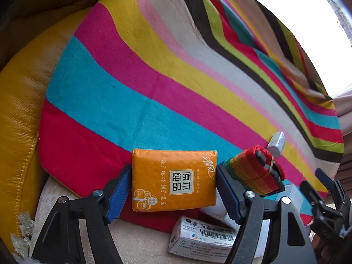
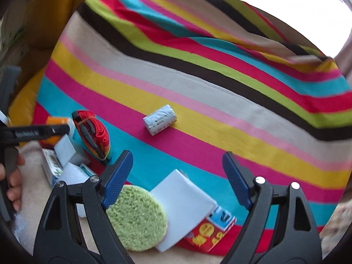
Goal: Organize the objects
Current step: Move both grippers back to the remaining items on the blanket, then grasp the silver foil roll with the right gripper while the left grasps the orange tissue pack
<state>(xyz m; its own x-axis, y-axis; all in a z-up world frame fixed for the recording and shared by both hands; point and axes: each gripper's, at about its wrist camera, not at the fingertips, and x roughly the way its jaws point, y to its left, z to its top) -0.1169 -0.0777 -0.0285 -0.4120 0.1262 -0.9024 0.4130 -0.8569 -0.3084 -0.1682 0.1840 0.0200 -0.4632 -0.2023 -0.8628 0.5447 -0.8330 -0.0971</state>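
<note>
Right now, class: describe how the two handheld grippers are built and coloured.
Both the left gripper and right gripper have black plastic triangular-cutout arms, silver pivot bolts and ribbed blue fingers. White lettering marks the left gripper's side. No cables or sleeves show.

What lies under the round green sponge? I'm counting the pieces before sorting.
The round green knitted sponge overlaps a corner of the flat white box and rests on beige fabric. Whatever else lies beneath it is covered.

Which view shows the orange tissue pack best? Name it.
Left wrist view: the orange tissue pack lies fully visible, label readable. The right wrist view shows only an orange sliver behind the other hand-held gripper.
</note>
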